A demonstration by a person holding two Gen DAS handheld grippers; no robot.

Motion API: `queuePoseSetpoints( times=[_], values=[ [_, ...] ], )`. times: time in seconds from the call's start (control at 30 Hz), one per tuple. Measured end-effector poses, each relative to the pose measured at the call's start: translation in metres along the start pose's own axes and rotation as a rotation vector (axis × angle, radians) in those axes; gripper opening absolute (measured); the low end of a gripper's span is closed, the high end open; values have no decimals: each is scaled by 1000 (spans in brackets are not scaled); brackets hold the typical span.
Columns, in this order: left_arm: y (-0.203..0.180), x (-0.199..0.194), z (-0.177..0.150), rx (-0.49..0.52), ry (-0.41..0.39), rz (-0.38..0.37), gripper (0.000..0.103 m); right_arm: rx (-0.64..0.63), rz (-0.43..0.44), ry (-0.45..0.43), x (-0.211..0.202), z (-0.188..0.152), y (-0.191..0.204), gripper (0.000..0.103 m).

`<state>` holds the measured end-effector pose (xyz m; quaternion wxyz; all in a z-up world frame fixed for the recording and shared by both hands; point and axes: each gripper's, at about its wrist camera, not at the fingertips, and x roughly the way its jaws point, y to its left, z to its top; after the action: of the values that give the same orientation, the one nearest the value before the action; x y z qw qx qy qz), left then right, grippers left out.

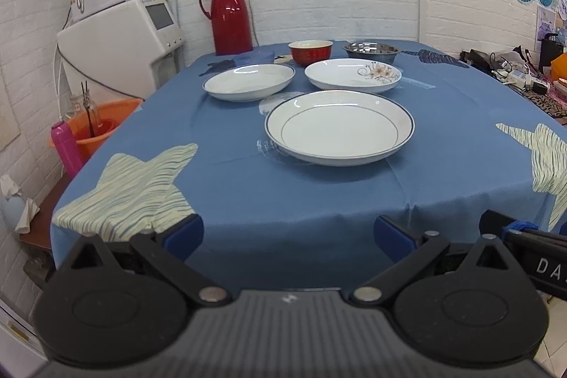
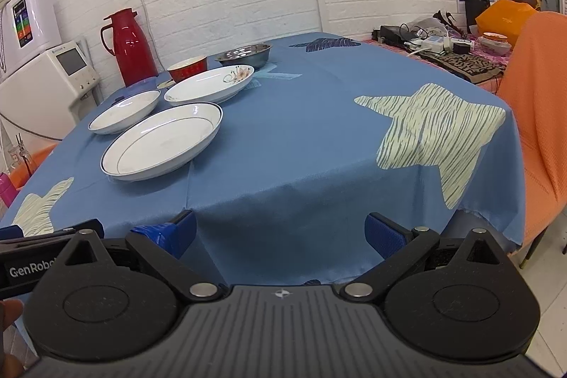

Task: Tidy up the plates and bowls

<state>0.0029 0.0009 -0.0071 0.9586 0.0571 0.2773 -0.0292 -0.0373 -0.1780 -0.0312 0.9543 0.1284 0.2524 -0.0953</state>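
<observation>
On the blue starfish-print tablecloth [image 1: 319,201] sit the dishes to be sorted: nearest the table edge a large white plate with a dark rim [image 1: 339,128], behind it to the left a smaller white plate [image 1: 249,82], and to the right a white plate with a flower pattern [image 1: 353,74]. Further back stand a red bowl [image 1: 310,51] and a steel bowl [image 1: 370,51], side by side and apart from each other. None of the pieces is stacked yet, so the work seems to be at its very start

Judging from the layout, the sensible first move is to take one of the smaller plates by its rim and set it inside the large near plate, since the biggest one makes the steadiest base; the bowls could then nest separately. A rim grip should be shallow and level, because glazed plates are slippery and would tip if pinched at one corner. Lowering gently would avoid a clatter or chip

Both tools hang short of the table edge, well clear of every dish. The left gripper [image 1: 288,231] has its blue pads spread wide with only cloth visible between them, holding nothing. The right gripper [image 2: 281,231] is likewise spread wide and empty, touching nothing

Beyond the dishes, a red thermos jug [image 1: 230,15] stands against the white brick wall, and an orange-draped chair [image 2: 538,116] sits at the right side of the table
</observation>
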Motion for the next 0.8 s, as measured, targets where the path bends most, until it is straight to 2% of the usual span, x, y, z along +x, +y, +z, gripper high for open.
queuePoseSetpoints(
  times=[0.8],
  values=[
    [3, 0, 1, -7, 8, -2, 102, -4, 6, 3, 2, -1, 1, 89]
  ],
)
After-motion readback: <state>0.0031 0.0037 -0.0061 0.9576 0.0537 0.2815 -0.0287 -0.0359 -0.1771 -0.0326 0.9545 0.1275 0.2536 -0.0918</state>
